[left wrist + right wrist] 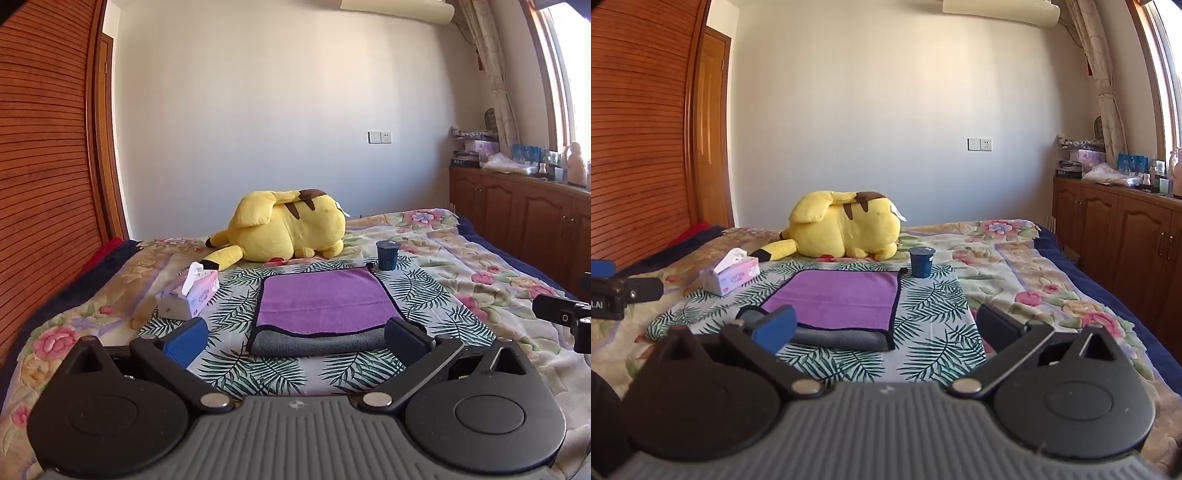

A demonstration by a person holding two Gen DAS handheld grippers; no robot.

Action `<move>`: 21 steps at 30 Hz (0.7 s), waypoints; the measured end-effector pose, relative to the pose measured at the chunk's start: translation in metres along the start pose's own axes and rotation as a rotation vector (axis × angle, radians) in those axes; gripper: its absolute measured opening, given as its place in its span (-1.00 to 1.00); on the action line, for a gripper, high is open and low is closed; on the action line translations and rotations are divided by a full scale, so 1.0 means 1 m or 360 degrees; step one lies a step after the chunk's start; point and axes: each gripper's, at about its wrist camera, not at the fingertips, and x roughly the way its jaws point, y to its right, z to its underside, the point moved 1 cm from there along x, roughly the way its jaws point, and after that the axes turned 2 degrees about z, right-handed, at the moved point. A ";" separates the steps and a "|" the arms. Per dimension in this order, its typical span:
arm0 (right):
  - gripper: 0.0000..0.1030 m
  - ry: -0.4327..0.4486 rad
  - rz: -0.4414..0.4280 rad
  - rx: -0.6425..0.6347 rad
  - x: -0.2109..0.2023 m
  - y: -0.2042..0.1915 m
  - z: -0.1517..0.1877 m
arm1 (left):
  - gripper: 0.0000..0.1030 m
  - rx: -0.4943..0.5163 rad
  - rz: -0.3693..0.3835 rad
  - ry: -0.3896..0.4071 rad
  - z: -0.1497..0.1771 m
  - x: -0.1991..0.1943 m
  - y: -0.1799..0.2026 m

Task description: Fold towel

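Bed [461,258]: one; my work surface.
Plush [284,225]: one, at 12 o'clock beyond the towel.
Towel [321,299]: one, already doubled, lying flat at centre; I'd pinch both near corners evenly and carry them to 12 o'clock.
Tissue box [188,295]: one, 10 o'clock.
Cup [387,254]: one, 1 o'clock.
Left gripper [295,338]: spread wide, holding nothing.
Right gripper [886,328]: spread wide, holding nothing.

Left gripper [295,338] held level and pointing forward, its two fingers spread wide, blue pad [184,341] at 9 o'clock, dark pad at 3 o'clock, nothing between them; right gripper [884,330] in a matching pose, fingers equally wide apart and holding nothing; each gripper's tip shows at the edge of the other's view.
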 end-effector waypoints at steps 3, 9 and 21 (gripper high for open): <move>1.00 0.0003 0.0000 -0.0001 0.000 0.001 0.000 | 0.69 0.0020 -0.0007 0.0007 -0.004 -0.002 0.000; 1.00 0.0009 0.0000 0.0001 -0.001 0.003 0.001 | 0.69 0.0021 -0.0014 0.0017 -0.005 -0.003 0.004; 1.00 0.0008 0.0001 0.0001 -0.001 0.002 0.002 | 0.69 0.0024 -0.0013 0.0028 -0.005 -0.006 0.003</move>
